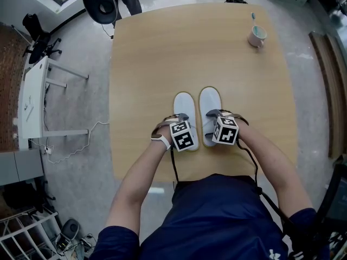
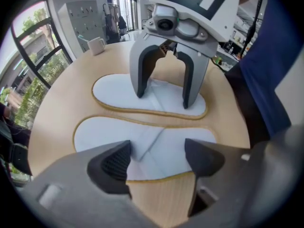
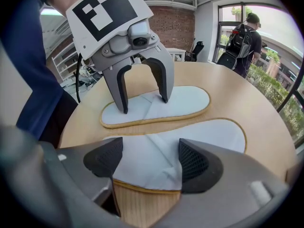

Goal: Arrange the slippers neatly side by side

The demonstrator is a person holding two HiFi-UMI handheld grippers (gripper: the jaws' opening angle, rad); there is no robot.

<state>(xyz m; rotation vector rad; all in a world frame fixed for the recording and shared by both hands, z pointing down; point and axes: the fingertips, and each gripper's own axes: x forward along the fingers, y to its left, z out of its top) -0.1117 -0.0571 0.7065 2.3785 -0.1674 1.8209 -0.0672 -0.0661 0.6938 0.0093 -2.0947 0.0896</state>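
Two white slippers with tan edging lie side by side, toes away from me, on the wooden table. My left gripper hangs over the heel half of the left slipper, jaws open astride its strap. The right gripper stands open the same way over the right slipper. In the left gripper view the left gripper frames the near slipper, and the right gripper rests its tips on the far slipper. The right gripper view mirrors this: right gripper, near slipper, left gripper, far slipper.
A mug with a toothbrush stands at the table's far right corner, also seen as the mug. A black chair sits past the far left corner. A white desk stands on the floor to the left. A person with a backpack is beyond the table.
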